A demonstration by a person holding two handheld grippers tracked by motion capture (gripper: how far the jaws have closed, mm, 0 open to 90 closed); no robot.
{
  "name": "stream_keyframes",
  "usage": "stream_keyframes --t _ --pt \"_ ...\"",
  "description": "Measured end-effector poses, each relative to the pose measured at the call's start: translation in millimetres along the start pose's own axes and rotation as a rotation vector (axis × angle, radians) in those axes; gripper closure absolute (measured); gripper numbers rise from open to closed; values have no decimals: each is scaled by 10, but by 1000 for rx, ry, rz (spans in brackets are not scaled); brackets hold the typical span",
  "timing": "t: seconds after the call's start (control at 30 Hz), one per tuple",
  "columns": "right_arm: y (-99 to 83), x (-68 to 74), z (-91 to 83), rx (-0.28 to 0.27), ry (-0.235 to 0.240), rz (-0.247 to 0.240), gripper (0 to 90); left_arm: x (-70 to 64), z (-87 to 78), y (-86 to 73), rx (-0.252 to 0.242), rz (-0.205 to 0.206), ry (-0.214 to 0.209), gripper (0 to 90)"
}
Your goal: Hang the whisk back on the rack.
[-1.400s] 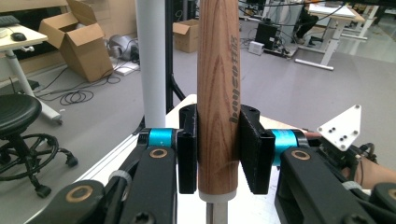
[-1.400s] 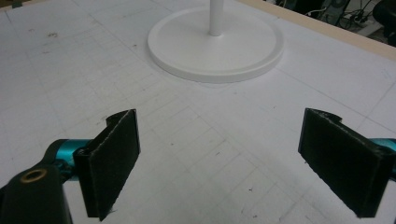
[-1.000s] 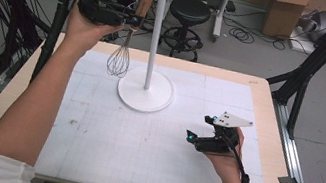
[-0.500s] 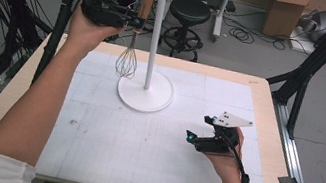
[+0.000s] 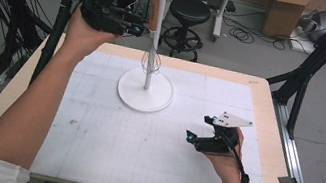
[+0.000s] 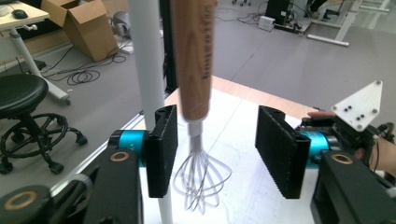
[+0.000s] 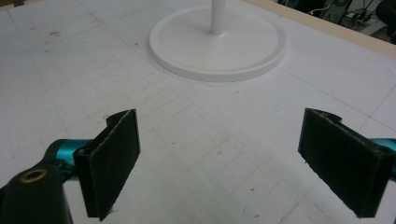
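whisk: wooden handle, wire head down, up beside the white pole of the hook stand, far centre of the table; looks hung from the top hooks
left gripper: raised at far left by the pole, jaws spread, handle between them, touching neither pad as far as I can tell; nothing gripped
right gripper: low over the mat, near right, well apart from the stand; jaws wide, nothing between them
stand base: round white disc, flat on the mat
step (judgement): whisk just hung or about to be taken, can't say which
risk 1: left jaw sits just beside the pole; pulling back sideways could knock it and rock the stand
risk 2: a jaw pad clipping the handle could swing the whisk off its hook, dropping it onto the base
risk 3: closing now might catch the pole with the handle
hidden: handle top and hook contact cut off in left gripper view, tiny in high view
unclear: whether whisk wires touch the pole
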State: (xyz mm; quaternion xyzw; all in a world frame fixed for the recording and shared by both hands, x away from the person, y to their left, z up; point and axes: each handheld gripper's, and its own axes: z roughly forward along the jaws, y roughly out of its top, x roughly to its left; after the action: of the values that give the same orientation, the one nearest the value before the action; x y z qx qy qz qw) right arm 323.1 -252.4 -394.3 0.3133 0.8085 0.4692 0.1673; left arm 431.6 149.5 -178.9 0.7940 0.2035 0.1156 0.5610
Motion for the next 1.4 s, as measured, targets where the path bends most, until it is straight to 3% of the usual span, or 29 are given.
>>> stream_keyframes --t 0.33,0.77,1.17,1.4 --pt "3 7 -7 -1 -2 0 119 -25 -78 -207 0 -4 -7 443" --pt "-2 3 3 3 0 1 119 -190 -87 -428 14 42 -20 383" --pt "-5 0 11 5 2 3 119 -286 -98 -694 -1 39 -40 333" --pt "-8 -1 22 12 0 -1 119 -375 -66 -860 19 50 -44 293"
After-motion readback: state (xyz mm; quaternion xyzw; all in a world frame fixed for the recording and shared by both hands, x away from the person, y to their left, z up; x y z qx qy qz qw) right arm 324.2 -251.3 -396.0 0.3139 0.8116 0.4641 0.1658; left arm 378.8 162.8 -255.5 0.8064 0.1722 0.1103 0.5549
